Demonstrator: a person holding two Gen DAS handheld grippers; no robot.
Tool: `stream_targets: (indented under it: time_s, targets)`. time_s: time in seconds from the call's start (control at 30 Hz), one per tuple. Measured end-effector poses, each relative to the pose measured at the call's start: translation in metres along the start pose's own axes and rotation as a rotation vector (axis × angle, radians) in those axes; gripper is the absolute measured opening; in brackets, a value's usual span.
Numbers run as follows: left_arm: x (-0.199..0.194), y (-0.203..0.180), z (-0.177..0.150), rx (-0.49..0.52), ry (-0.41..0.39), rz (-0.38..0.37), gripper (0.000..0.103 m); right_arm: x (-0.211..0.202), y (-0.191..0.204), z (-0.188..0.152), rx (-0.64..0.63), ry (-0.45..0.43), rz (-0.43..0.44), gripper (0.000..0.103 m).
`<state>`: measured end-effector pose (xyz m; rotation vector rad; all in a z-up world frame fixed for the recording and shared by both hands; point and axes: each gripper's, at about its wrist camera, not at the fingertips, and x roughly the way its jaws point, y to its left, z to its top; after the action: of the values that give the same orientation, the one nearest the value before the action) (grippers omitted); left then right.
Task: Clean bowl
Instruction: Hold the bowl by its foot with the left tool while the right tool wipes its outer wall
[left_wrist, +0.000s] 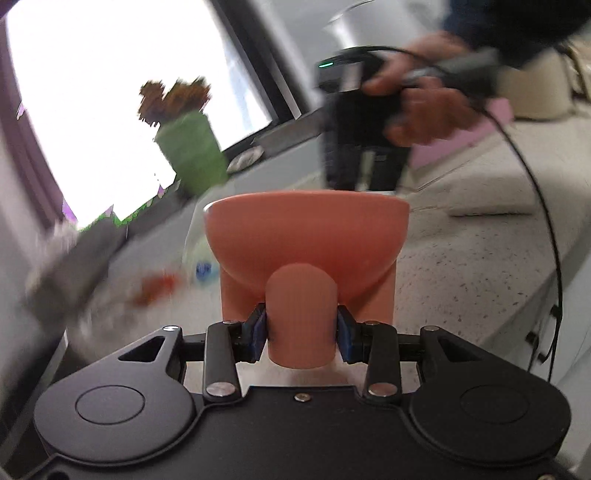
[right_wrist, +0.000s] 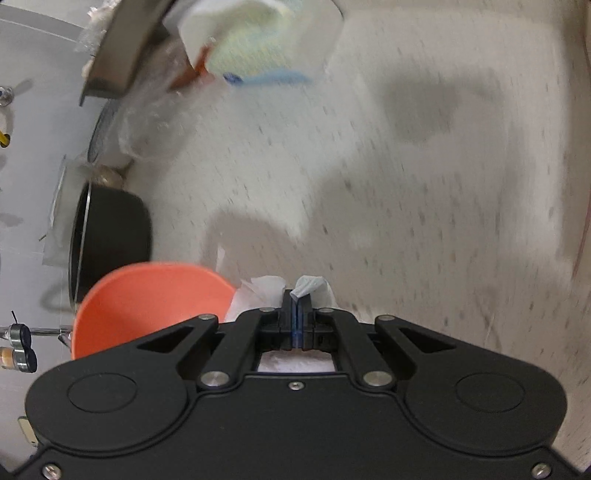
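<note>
A salmon-orange bowl (left_wrist: 306, 236) on stubby cylindrical feet hangs above the counter, its rim level in the left wrist view. My left gripper (left_wrist: 301, 332) is shut on the bowl's nearest foot (left_wrist: 301, 310), with the blue pads pressing both sides. In the right wrist view the bowl (right_wrist: 147, 299) sits at the lower left, its hollow facing the camera. My right gripper (right_wrist: 297, 299) is shut on a crumpled white paper tissue (right_wrist: 266, 291), right beside the bowl's rim. A hand holds the right gripper (left_wrist: 364, 181) just behind the bowl's rim, blurred.
A speckled white countertop (right_wrist: 406, 184) lies below. A black pot (right_wrist: 110, 236) and a white container (right_wrist: 258, 40) stand along its left side. A green plant pot (left_wrist: 192, 151) stands by the window. A black cable (left_wrist: 546, 221) hangs at the right, near a folded white cloth (left_wrist: 491, 199).
</note>
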<state>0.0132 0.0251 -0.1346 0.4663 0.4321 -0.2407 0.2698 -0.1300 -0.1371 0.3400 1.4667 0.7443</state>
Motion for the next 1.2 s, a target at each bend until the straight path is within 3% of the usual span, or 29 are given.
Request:
stream_targets:
  time_s: [0.2, 0.6, 0.83, 1.1, 1.2]
  targets:
    - [0.007, 0.024, -0.003, -0.224, 0.112, -0.052, 0.037, 0.005, 0.003, -0.026, 0.014, -0.004, 0.035, 0.001]
    - [0.02, 0.041, 0.014, -0.254, 0.185, -0.056, 0.037, -0.017, 0.04, -0.067, -0.067, -0.062, 0.063, 0.002]
    - [0.018, 0.022, 0.03, -0.051, 0.122, -0.041, 0.037, -0.027, 0.075, -0.084, -0.167, -0.07, 0.085, 0.002]
    - [0.016, -0.009, 0.029, 0.288, 0.06, 0.01, 0.037, -0.037, 0.117, -0.072, -0.256, -0.092, 0.117, 0.001]
    - [0.016, -0.013, 0.028, 0.335, 0.043, 0.007, 0.037, -0.044, 0.127, -0.061, -0.283, -0.112, 0.115, 0.001]
